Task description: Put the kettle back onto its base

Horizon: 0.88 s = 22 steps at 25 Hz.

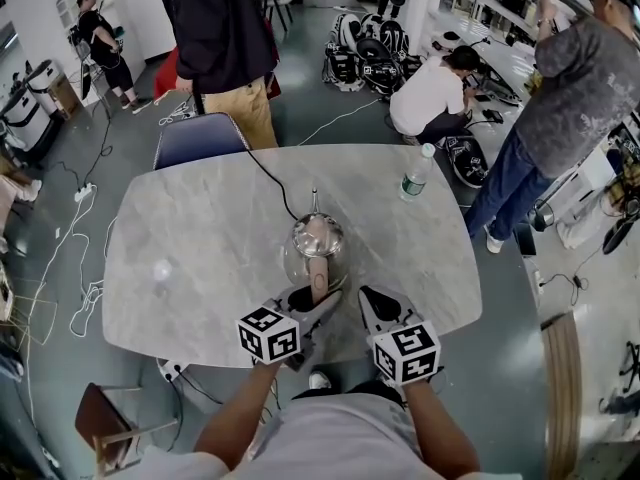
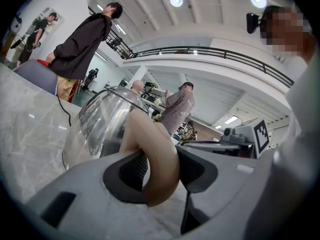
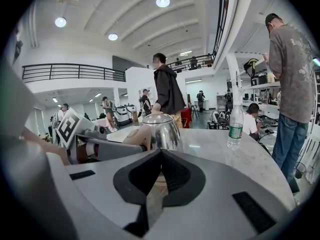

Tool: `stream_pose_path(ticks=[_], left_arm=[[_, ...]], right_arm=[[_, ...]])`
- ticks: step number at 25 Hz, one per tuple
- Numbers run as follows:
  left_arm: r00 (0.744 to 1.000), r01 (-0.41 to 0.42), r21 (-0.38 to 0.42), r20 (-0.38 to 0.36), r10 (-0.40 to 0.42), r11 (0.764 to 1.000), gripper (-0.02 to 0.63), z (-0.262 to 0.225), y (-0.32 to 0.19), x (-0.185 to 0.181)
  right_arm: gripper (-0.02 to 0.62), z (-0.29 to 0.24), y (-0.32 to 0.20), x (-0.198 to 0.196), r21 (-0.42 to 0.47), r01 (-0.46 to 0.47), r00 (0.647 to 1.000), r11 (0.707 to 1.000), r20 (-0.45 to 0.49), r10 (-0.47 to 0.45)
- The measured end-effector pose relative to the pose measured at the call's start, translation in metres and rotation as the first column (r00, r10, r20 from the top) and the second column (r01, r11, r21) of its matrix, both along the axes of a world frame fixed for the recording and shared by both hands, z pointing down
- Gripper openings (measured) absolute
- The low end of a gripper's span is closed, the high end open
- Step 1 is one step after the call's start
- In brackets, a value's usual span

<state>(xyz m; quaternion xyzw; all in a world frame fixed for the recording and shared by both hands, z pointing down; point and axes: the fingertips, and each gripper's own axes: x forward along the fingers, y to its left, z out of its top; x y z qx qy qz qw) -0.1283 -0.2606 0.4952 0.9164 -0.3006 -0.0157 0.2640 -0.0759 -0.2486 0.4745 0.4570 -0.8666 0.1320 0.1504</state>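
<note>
**Kettle down at the near edge of the table, left gripper clamped on its handle**

It is a big, white, high-ceilinged workroom with a balcony rail along the upper level. The grey floor is strewn with gear and loose cables (image 1: 85, 258). Three people are busy beyond the table: one standing in a dark top (image 1: 215, 38), one crouching in white (image 1: 430, 93), and one in a grey shirt (image 1: 575, 98) at a bench to the right.

The pale marble table (image 1: 190, 278) is mostly bare, with a blue chair (image 1: 198, 138) pushed in at its far side.

The steel kettle (image 1: 318, 240) stands upright near the wearer's edge, lid on. A black cord (image 1: 272, 180) crosses the tabletop from the far edge and ends right at the kettle's foot. From that I judge the base to be underneath it, though I can't make the base out properly. Whether the kettle is fully seated or a touch above, I can't tell. If it is seated, only letting go and backing off remains.

The left gripper (image 1: 313, 296) comes in nearly level, its fingers pinching the beige handle (image 2: 155, 159). The right gripper (image 1: 368, 296) waits just beside it, well clear of the kettle, with its fingers pressed together on nothing.

A water bottle (image 1: 416, 173) stands alone toward the far right edge.
</note>
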Motion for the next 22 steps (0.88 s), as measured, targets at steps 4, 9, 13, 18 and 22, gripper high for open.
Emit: stream_pose_path(ticks=[4, 9, 13, 18, 22], left_arm=[[1.0, 0.002, -0.003, 0.006, -0.002, 1.0, 0.164, 0.003, -0.004, 0.001], [1.0, 0.01, -0.02, 0.008, -0.009, 1.0, 0.164, 0.01, -0.004, -0.003], [1.0, 0.005, -0.013, 0.017, -0.004, 1.0, 0.164, 0.015, -0.001, -0.003], [1.0, -0.001, -0.009, 0.007, 0.001, 1.0, 0.164, 0.017, -0.001, -0.003], [1.0, 0.016, -0.01, -0.013, -0.016, 1.0, 0.164, 0.018, 0.001, -0.004]], right_arm=[[0.005, 0.001, -0.001, 0.0, -0.003, 0.002, 1.0, 1.0, 0.0, -0.002], [0.004, 0.002, 0.001, 0.0, -0.007, -0.003, 1.0, 1.0, -0.004, 0.003], [0.004, 0.005, 0.001, -0.001, -0.01, -0.003, 1.0, 1.0, -0.005, 0.003], [0.003, 0.006, -0.001, -0.005, -0.012, 0.007, 1.0, 1.0, -0.001, -0.007], [0.005, 0.005, 0.0, -0.006, -0.012, 0.012, 1.0, 1.0, 0.0, -0.012]])
